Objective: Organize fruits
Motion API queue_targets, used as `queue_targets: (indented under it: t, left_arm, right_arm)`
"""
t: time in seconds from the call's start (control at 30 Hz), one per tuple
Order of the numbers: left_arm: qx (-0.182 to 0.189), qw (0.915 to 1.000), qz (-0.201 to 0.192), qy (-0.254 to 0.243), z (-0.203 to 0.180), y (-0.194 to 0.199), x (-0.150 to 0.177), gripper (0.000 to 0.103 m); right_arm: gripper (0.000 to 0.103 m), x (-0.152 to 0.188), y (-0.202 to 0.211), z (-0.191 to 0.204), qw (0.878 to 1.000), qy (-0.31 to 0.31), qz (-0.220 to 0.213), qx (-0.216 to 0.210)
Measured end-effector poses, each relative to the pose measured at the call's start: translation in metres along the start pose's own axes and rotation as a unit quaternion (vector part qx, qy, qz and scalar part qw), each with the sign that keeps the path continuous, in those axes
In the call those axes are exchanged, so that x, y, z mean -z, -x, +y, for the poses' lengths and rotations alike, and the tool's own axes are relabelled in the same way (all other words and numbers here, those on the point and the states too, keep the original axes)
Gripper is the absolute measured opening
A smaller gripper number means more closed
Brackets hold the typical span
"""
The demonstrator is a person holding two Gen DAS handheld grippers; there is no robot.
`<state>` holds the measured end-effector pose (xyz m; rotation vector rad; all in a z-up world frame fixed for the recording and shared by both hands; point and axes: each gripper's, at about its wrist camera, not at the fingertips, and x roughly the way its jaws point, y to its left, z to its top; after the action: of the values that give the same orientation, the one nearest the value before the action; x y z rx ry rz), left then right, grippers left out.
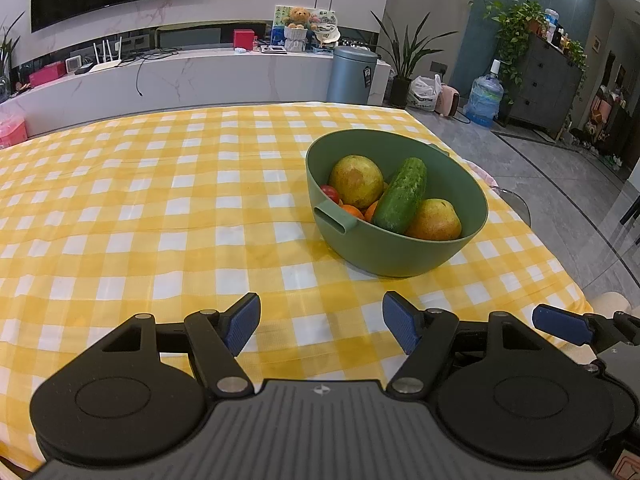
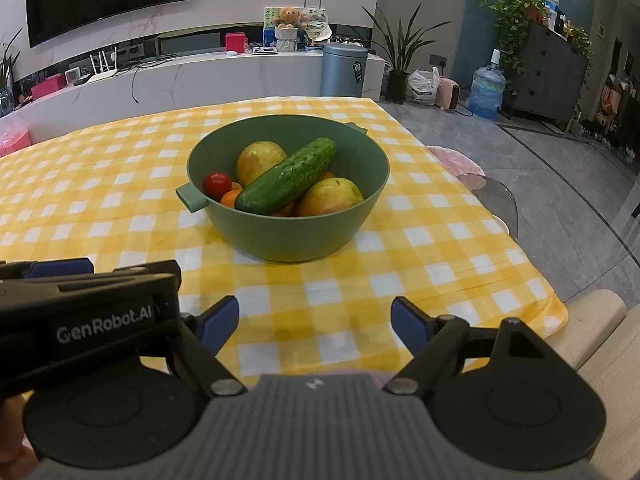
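While both claws, left [image 1: 320,326] and right [image 2: 314,326], hang wide and empty at the frame bottom, the bowl [image 2: 240,236] on the desk [image 2: 120,184] holds two pears, one cucumber [image 2: 286,178], one tomato [image 2: 217,183] and perhaps two half-hidden oranges: fruit either gathered or awaiting unloading.

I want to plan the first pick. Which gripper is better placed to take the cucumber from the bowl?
Probably the right gripper: the bowl sits almost straight ahead of it, and the cucumber lies on top. For the left gripper, also open, the bowl is off to the right.
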<state>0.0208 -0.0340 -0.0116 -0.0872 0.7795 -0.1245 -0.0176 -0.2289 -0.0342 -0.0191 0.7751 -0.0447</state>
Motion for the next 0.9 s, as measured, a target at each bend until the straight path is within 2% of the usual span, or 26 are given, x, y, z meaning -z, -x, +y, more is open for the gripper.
queue_targets:
  t: [0.9]
  left_arm:
    - [0.003, 1.0000, 0.007, -0.002, 0.0004, -0.0025, 0.0014, 0.082]
  right_arm:
    - [0.079, 0.0011, -0.0033, 0.0015, 1.000, 0.012, 0.003, 0.001]
